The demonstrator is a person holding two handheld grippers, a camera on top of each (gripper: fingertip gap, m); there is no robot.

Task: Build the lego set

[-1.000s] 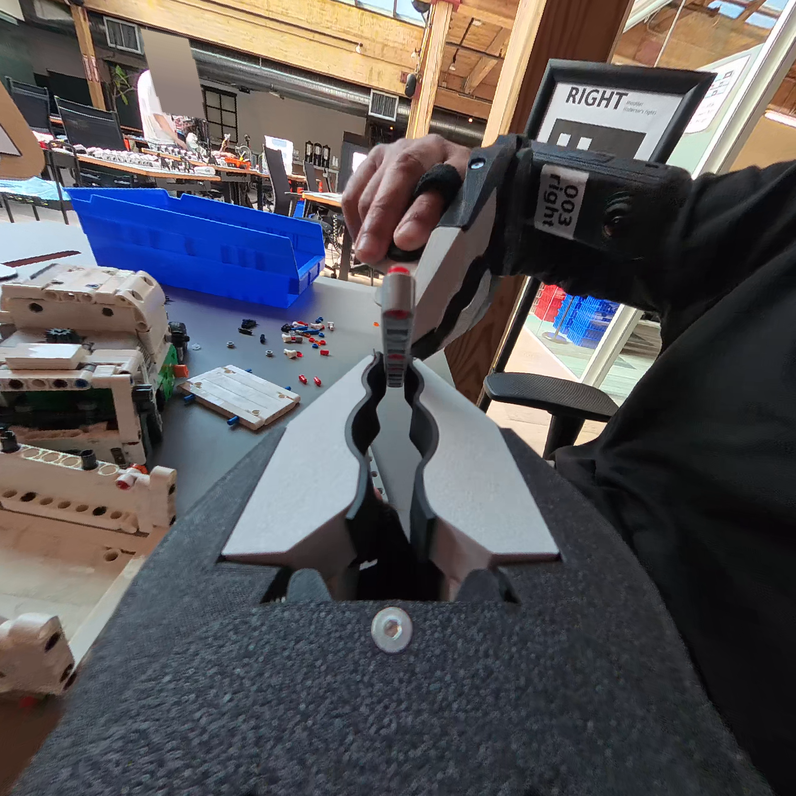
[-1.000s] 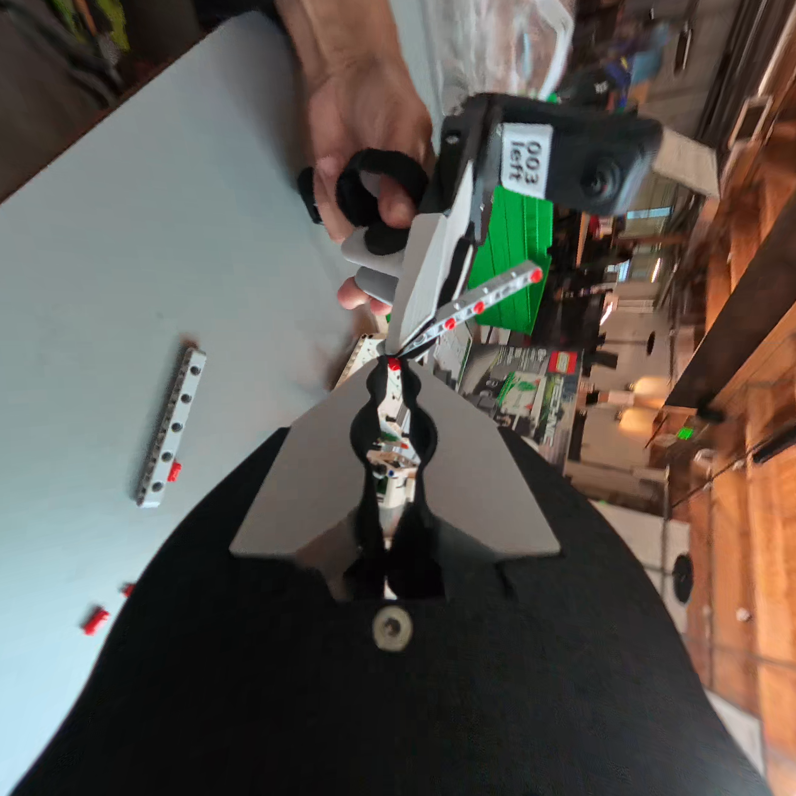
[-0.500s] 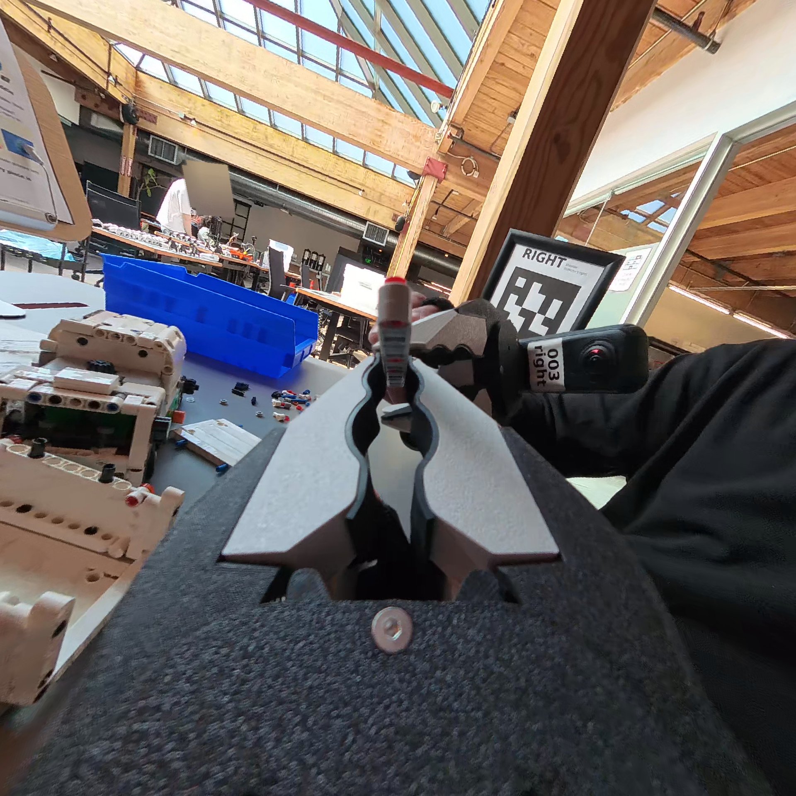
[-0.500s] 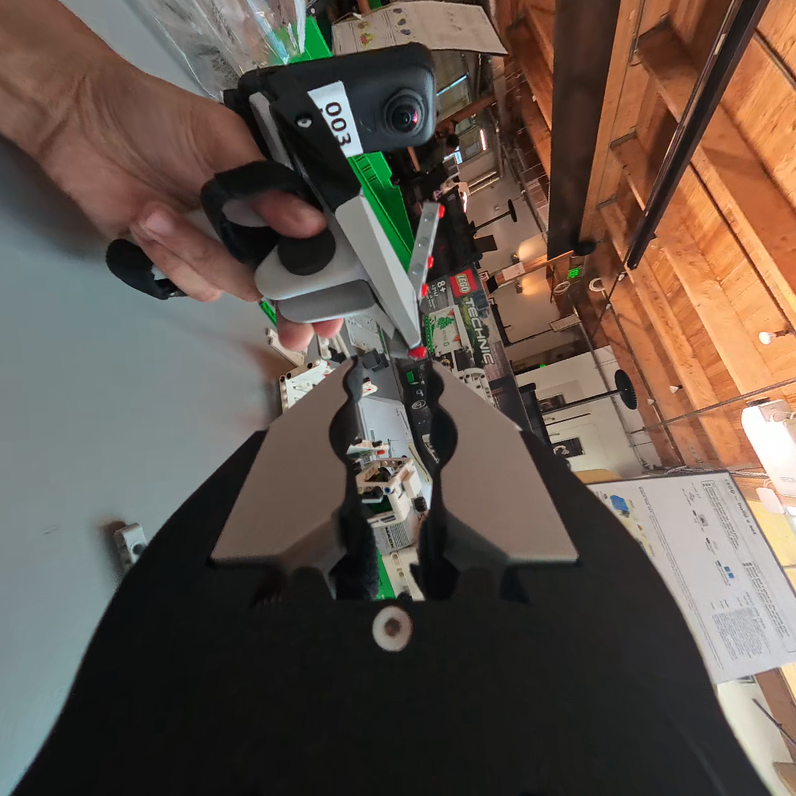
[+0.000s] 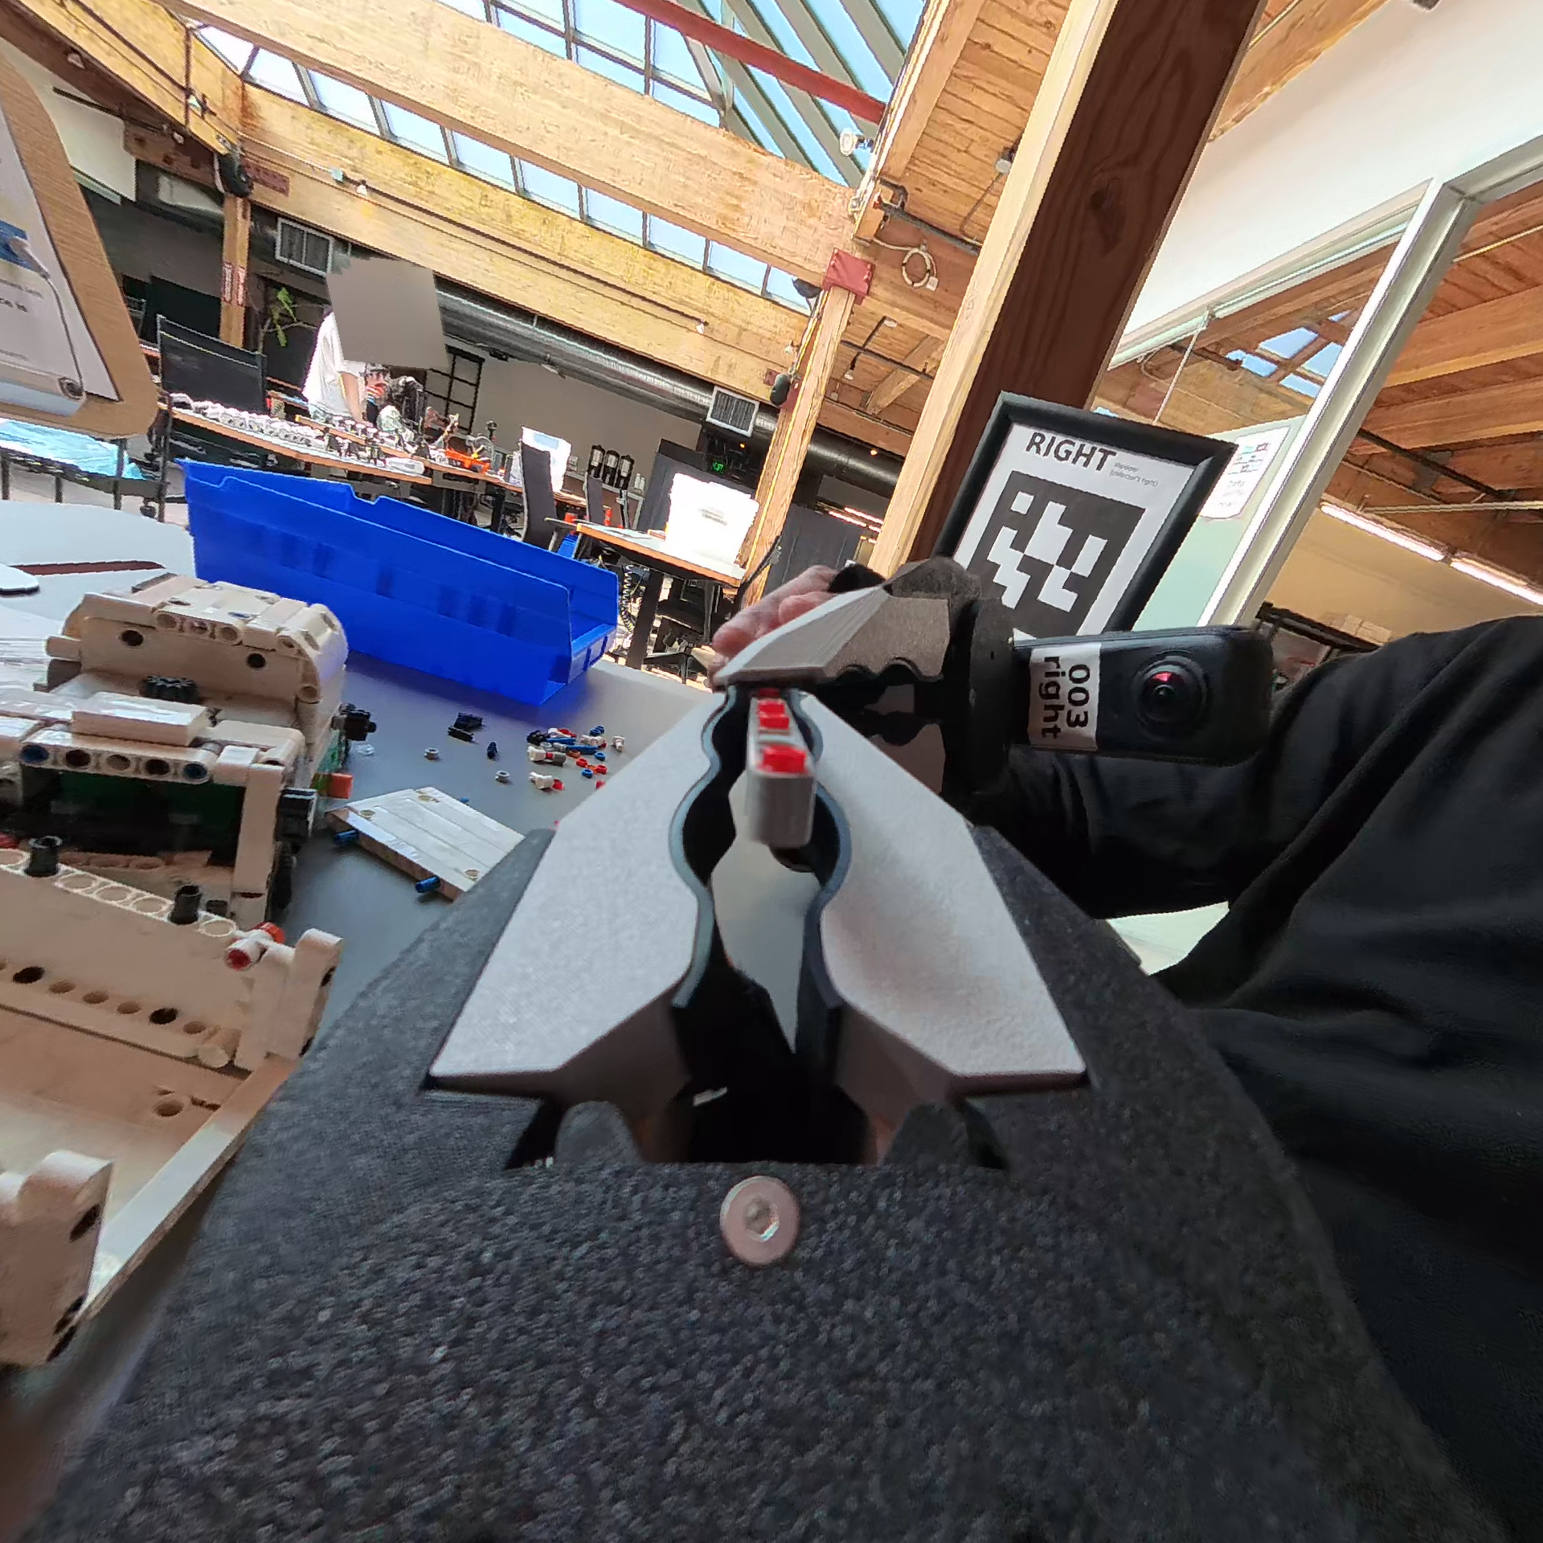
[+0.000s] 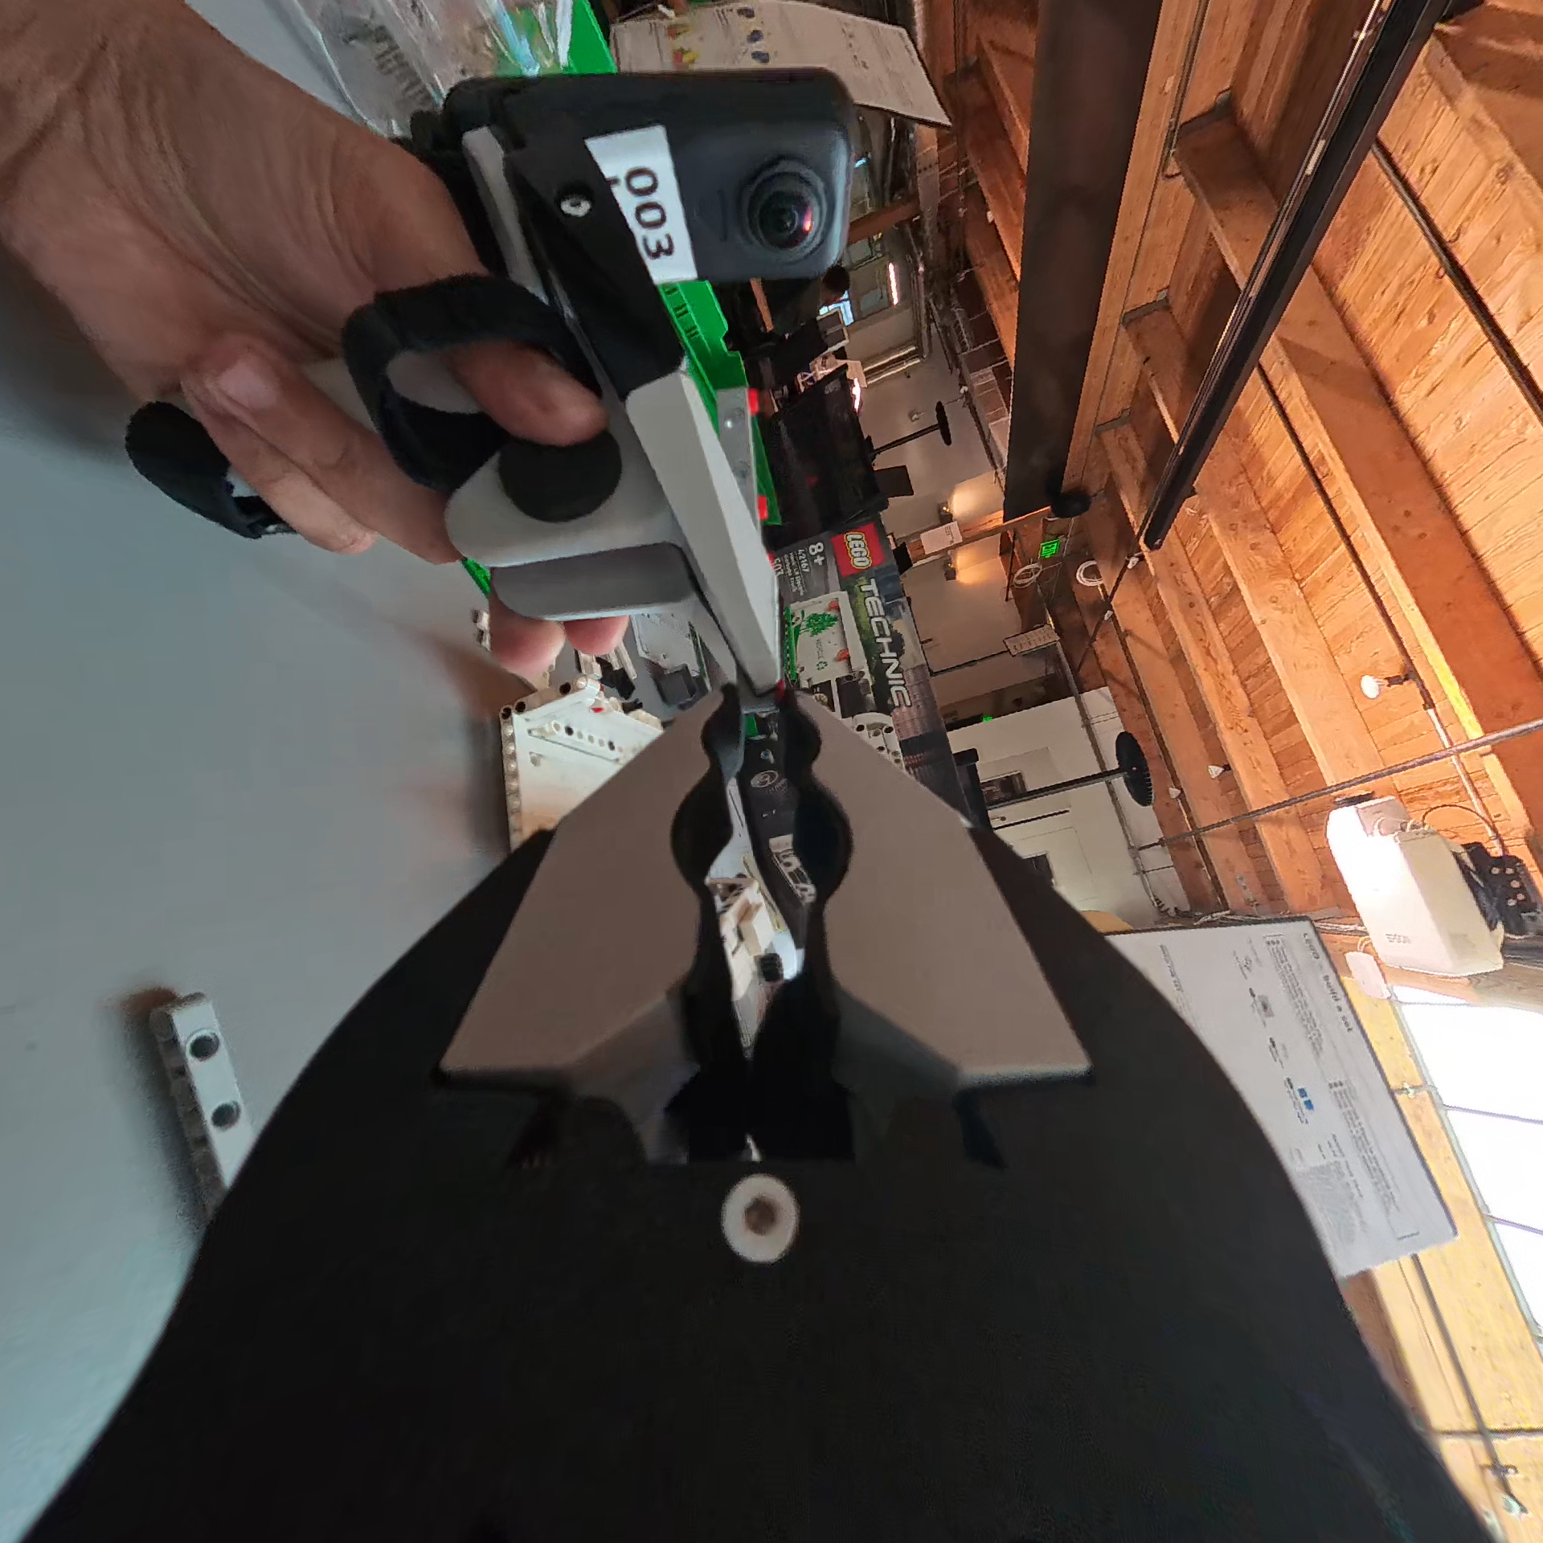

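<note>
My left gripper (image 5: 772, 772) is shut on a grey Lego beam (image 5: 775, 793) with red pins and holds it in the air, pointing away from me. My right gripper (image 5: 735, 678) meets the beam's far end. In the right wrist view my right gripper (image 6: 761, 700) has its tips closed on the near end of the beam (image 6: 735, 434), by a red pin. The rest of the beam runs up behind the left gripper's finger (image 6: 710, 518). The partly built white truck (image 5: 167, 718) stands on the table at the left.
A white beam assembly (image 5: 125, 985) lies near the left. A blue bin (image 5: 401, 576), loose small pins (image 5: 568, 751) and a tan plate (image 5: 426, 835) sit behind. Another grey beam (image 6: 200, 1077) lies on the table. The Lego box (image 6: 868, 643) and a green bin (image 6: 701, 334) stand farther off. Only a small space, under 4 cm, lies between the two pairs of fingers.
The left gripper tipped the beam from upright to pointing away. The right gripper swung round and its tips now close on the beam's far end.
</note>
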